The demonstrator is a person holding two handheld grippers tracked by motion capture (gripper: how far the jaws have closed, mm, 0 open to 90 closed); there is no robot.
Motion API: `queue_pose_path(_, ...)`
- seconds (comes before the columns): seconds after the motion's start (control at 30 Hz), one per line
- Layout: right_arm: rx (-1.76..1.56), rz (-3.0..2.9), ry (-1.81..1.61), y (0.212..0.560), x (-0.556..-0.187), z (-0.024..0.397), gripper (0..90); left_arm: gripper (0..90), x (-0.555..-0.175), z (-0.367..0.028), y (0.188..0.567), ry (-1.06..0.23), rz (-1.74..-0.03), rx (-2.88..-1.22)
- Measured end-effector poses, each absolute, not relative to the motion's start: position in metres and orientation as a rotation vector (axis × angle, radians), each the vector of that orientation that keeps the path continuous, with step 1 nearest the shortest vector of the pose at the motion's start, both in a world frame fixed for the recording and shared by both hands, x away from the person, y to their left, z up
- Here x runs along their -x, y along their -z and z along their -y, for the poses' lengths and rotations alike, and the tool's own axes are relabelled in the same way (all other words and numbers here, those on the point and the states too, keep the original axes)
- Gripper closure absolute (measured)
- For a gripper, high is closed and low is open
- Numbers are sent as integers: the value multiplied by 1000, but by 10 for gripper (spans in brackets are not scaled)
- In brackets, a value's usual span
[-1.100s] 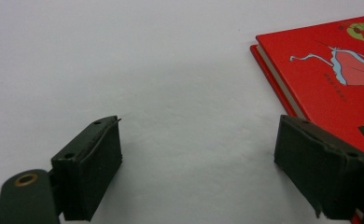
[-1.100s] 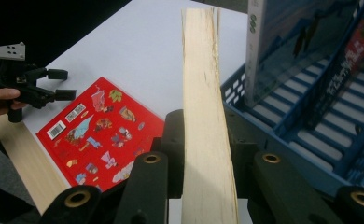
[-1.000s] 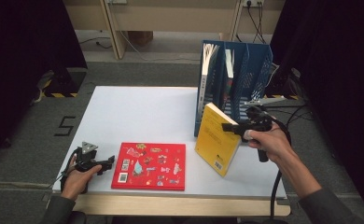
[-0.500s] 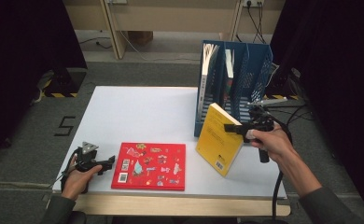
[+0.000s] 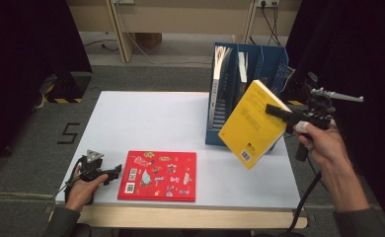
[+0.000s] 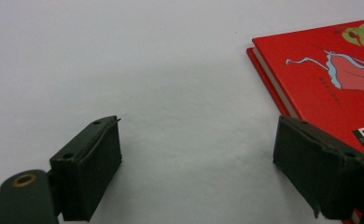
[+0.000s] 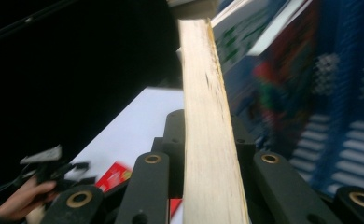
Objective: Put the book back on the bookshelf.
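Right gripper point(image 5: 278, 111) clamped on tilted yellow paperback book point(image 5: 252, 123), clear of white table point(image 5: 156, 118), before blue slotted file rack point(image 5: 267, 64). Left gripper point(image 5: 112, 173) released, beside flat red hardcover book point(image 5: 158, 175).

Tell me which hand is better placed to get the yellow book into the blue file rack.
Right. The right hand-held gripper is shut on the yellow book, held tilted in the air right by the rack. The left hand-held gripper rests open beside the red book, far from the rack.

Readable: a black digit 5 point(image 5: 70, 133) marked on the grey floor, beyond the table's left edge. QR codes point(image 5: 129, 187) printed on the red book point(image 5: 158, 175) near the front edge, lettering elsewhere too small.
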State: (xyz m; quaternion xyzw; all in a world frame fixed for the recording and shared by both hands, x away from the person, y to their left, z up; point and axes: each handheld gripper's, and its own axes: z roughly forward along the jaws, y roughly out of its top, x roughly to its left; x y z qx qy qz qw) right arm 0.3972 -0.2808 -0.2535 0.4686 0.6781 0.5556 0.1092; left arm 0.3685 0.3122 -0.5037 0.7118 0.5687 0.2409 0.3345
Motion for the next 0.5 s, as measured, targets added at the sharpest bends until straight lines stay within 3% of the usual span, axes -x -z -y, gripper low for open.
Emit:
queue_pose_path(0.3,-1512,-1796,-1541,227,-439,309,750,132,-370,-312,504,-621,-1496,-1846)
queue_pose_path(0.5,-1529,-1760,-1514,219,-482,298,747,132,-370,-312,504,-616,-1498,-1838)
